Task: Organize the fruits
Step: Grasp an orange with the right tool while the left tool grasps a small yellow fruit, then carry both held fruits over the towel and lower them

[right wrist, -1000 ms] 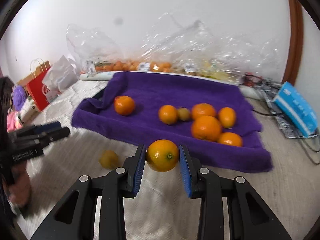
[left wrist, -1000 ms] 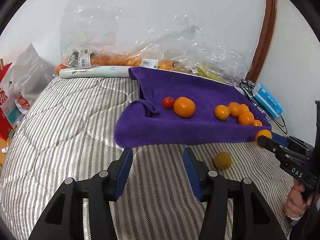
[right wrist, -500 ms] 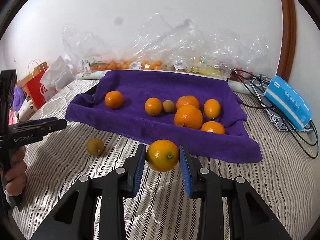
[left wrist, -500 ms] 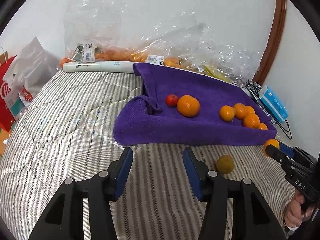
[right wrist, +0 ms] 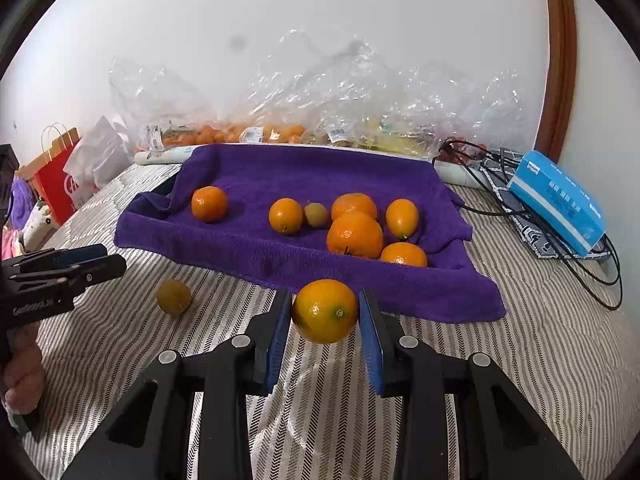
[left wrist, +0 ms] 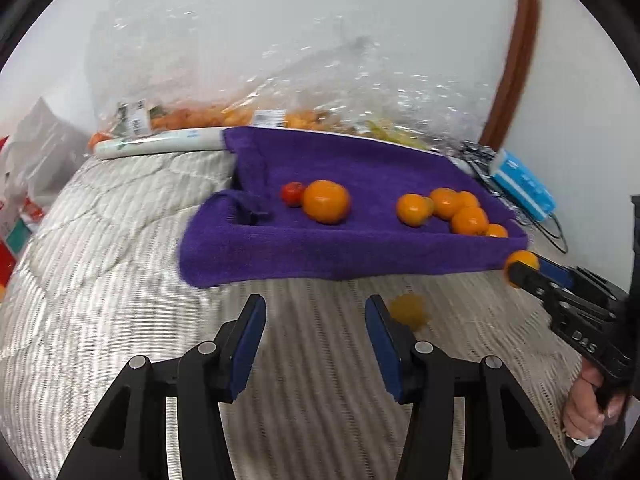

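The right gripper (right wrist: 325, 312) clamps an orange (right wrist: 325, 310), stem scar facing the camera, just before the purple towel (right wrist: 256, 248). The left gripper (left wrist: 315, 330) stands open and empty over the striped bedcover (left wrist: 100, 280). Only its view shows a small red fruit (left wrist: 292, 193) touching the towel's leftmost orange.

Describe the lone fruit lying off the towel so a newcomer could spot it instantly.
Find the purple towel spread on the striped bedcover. Just off its front edge, on the bare stripes, lies one small yellow-green fruit. It alone sits off the towel, and it is duller and greener than the oranges on the towel.
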`<state>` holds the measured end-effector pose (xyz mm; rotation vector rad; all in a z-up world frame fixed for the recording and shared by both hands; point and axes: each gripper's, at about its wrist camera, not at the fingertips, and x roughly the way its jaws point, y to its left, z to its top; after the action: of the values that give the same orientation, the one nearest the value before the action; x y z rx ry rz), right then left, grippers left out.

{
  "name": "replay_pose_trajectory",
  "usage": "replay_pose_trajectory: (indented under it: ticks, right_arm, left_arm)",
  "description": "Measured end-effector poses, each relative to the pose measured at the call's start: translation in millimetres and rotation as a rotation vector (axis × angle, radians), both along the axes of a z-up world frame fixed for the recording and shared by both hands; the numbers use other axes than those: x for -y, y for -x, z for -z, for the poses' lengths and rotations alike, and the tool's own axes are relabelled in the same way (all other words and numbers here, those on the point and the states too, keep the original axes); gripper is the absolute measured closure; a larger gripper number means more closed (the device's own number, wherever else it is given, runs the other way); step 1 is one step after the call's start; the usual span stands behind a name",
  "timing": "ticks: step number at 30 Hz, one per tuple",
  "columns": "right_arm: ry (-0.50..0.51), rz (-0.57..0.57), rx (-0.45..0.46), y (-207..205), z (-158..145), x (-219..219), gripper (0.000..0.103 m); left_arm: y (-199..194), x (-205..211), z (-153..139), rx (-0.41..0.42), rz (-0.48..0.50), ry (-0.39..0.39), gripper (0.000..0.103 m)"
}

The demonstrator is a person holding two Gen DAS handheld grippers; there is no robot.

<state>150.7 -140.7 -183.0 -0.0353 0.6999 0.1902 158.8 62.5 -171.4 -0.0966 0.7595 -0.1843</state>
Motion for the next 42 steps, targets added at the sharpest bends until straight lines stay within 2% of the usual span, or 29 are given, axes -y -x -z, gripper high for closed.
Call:
replay_pose_trajectory:
  ticks: [2, 8, 12, 13, 14, 15, 19, 26, 31, 38, 42]
  right_arm:
    - [-0.001, 0.013, 0.003, 0.7, -0.8, 2.5, 0.069]
    - [0.013, 0.031, 0.003, 2.1, -1.3, 5.0, 0.069]
    - [0.004, 0.049, -0.017, -0.7, 0.6, 8.7, 0.069]
    - [0.003, 0.056, -0.025, -1.9, 1.7, 10.1, 0.069]
    - [0.0, 0.06, -0.033, -2.8, 2.8, 11.3, 0.069]
    - [-0.003, 0.063, -0.038, -3.6, 3.6, 12.1, 0.069]
    - [-0.014, 0.062, -0.041, -3.5, 4.3, 13.8, 0.069]
    - [-0.01, 0.041, -0.04, -3.7, 5.0, 10.4, 0.069]
    - [-0.017, 0.025, -0.054, -5.5, 7.9, 9.5, 0.069]
    - [-0.035, -0.016, -0.043, -3.9, 7.7, 7.1, 0.069]
    - [-0.037, -0.033, -0.047, -4.0, 8.5, 4.7, 0.069]
  left_arm:
    - [-1.7, 11.6, 1.4, -0.006, 0.022, 0.002, 0.054]
    - [-8.1, 54.3, 10.8, -0.059, 0.121, -0.056, 0.054]
    - [-15.7, 63.5, 17.2, -0.103, 0.126, -0.056, 0.054]
    - [-18.8, 64.7, 19.3, -0.119, 0.117, -0.058, 0.06]
    - [-21.5, 65.8, 21.5, -0.134, 0.108, -0.057, 0.072]
    - [-22.3, 67.2, 20.8, -0.13, 0.101, -0.062, 0.076]
    - [-20.7, 69.1, 21.2, -0.13, 0.133, -0.045, 0.075]
    - [-23.3, 63.8, 22.4, -0.131, 0.118, -0.016, 0.075]
    - [-24.9, 51.1, 20.5, -0.109, 0.077, 0.053, 0.075]
    - [-20.2, 57.2, 15.7, -0.075, 0.107, 0.032, 0.075]
    - [-20.6, 55.3, 15.5, -0.064, 0.091, 0.033, 0.075]
